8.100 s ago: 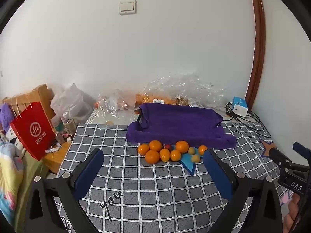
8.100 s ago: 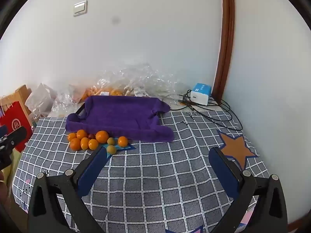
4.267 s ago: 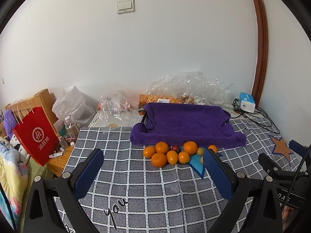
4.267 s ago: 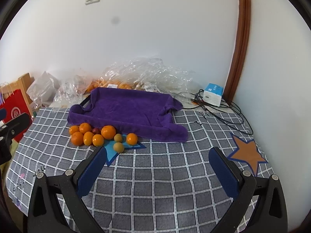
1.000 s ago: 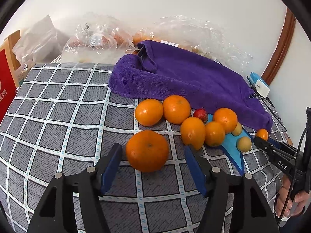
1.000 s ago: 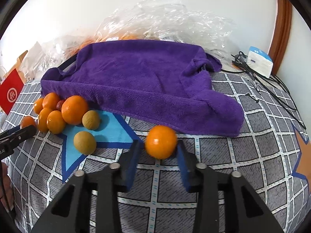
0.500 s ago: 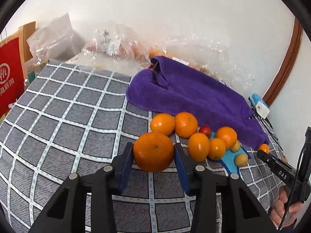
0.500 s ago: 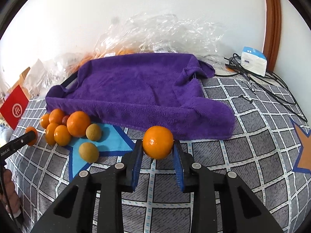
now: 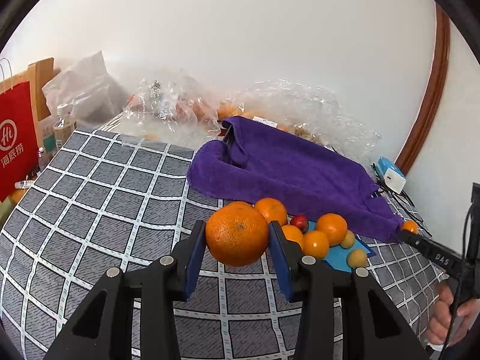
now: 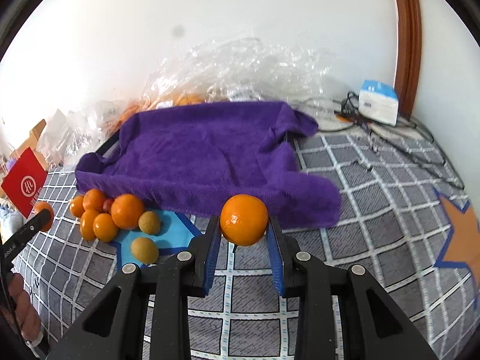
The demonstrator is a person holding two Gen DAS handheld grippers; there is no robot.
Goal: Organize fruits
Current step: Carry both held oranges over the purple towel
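The left gripper (image 9: 237, 237) is clamped on a large orange (image 9: 237, 235), its blue pads pressed against both sides of the fruit, which is held above the checked grey cloth (image 9: 99, 204). The orange hides part of the cluster behind it: one orange (image 9: 271, 210) peeks out over its top right, and another is half covered by the right pad. Beyond those lie a small red fruit (image 9: 300, 222), two more oranges and two small yellowish-brown fruits (image 9: 357, 258) on a blue patch of the cloth.

The right gripper (image 10: 243, 234) grips a smaller orange (image 10: 243, 219) the same way, raised in front of the near edge of the purple towel (image 10: 204, 156). The towel is draped over something tray-like; only a dark rim shows at its left corner, so what lies under it cannot be made out. To the left of this gripper sits the remaining pile (image 10: 108, 213), with two yellowish-brown fruits (image 10: 144, 249) nearest.

Crinkled clear plastic bags (image 10: 240, 69) against the wall hold something orange, too blurred to name. A red paper bag (image 9: 15, 144) is cut off at the left edge, and a white and blue box (image 10: 378, 102) with tangled cables sits in the far corner. A hand shows only in part at the frame edge in each view.
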